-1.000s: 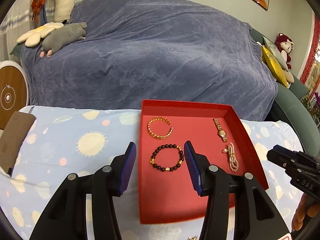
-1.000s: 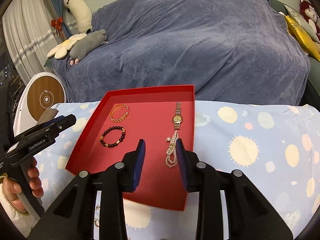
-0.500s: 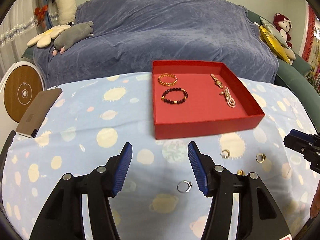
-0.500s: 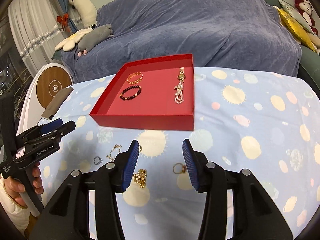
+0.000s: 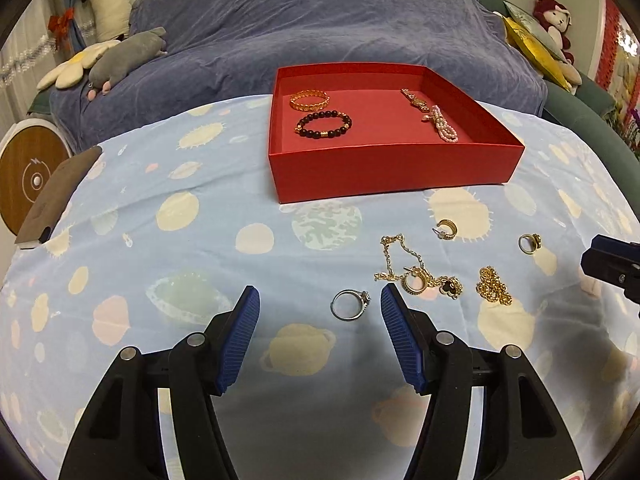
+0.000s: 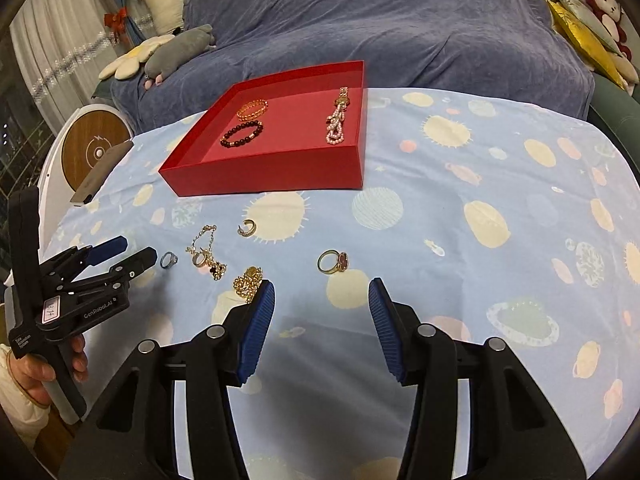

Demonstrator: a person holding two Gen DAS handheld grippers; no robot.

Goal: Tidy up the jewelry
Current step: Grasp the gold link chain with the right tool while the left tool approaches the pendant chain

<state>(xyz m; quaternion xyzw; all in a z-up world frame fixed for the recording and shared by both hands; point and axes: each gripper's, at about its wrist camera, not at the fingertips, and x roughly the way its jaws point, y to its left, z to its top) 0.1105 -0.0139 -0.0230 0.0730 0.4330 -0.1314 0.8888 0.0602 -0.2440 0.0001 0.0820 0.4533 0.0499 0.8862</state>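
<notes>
Left wrist: my left gripper (image 5: 316,306) has its jaws apart, just been opening, silver ring (image 5: 351,305) on the cloth between the tips, untouched, well short of the red tray (image 5: 394,166). Right wrist: my right gripper (image 6: 322,294) likewise apart and just been opening, nothing held; gold ring (image 6: 333,261) lies just ahead, nearer me than the tray.

Red tray (image 5: 384,168), planet-patterned blue cloth (image 5: 180,248)

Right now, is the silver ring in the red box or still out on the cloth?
Out. The silver ring lies flat on the cloth, short of the red box, ahead of the open left gripper.
</notes>
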